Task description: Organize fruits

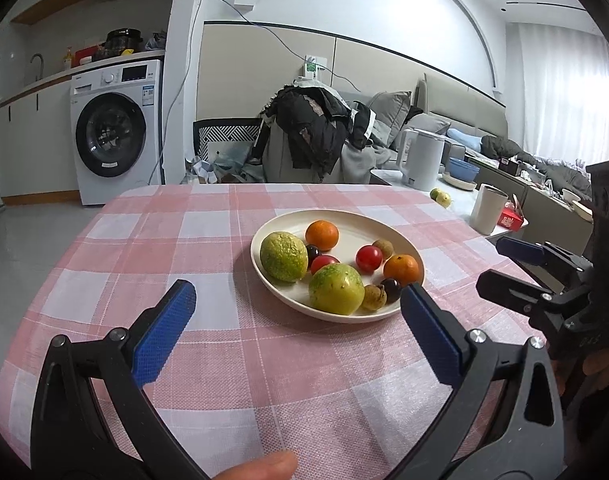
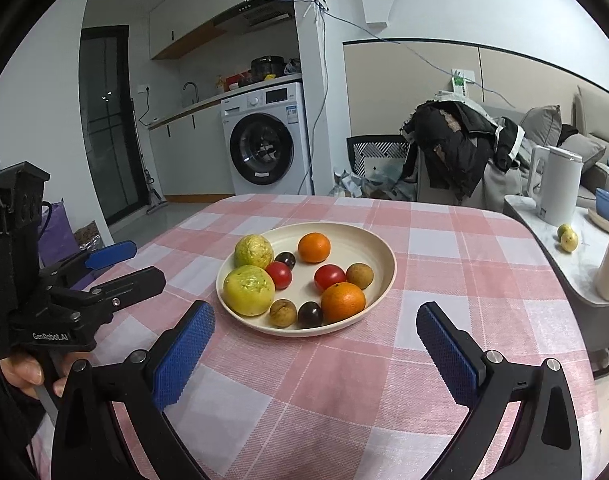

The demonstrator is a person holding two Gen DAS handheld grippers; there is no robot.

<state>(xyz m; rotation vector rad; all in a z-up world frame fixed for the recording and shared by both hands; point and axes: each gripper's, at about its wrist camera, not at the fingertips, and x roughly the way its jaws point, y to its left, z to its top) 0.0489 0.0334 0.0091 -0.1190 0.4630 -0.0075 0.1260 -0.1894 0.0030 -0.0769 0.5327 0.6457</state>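
Observation:
A cream plate [image 1: 384,229] [image 2: 368,240] rests on the pink checked tablecloth. It holds two yellow-green fruits [image 1: 283,256] [image 2: 249,290], two oranges [image 1: 322,235] [image 2: 342,302], two red tomatoes [image 1: 369,258] [image 2: 329,277], two dark plums and two brown longans. My left gripper [image 1: 298,294] is open just short of the plate's near rim, nothing between its blue pads. My right gripper [image 2: 316,314] is open too, near the plate's front edge and empty. Each gripper shows in the other's view, the right one [image 1: 508,264] and the left one [image 2: 122,262].
A side table at the right carries a white kettle [image 1: 422,158] [image 2: 556,186], a yellow-green fruit [image 1: 441,197] [image 2: 567,238], a white cup [image 1: 488,208], blue bowls and a red box. A chair piled with dark clothes [image 1: 316,128] stands behind the table. A washing machine [image 1: 114,132] is at the back left.

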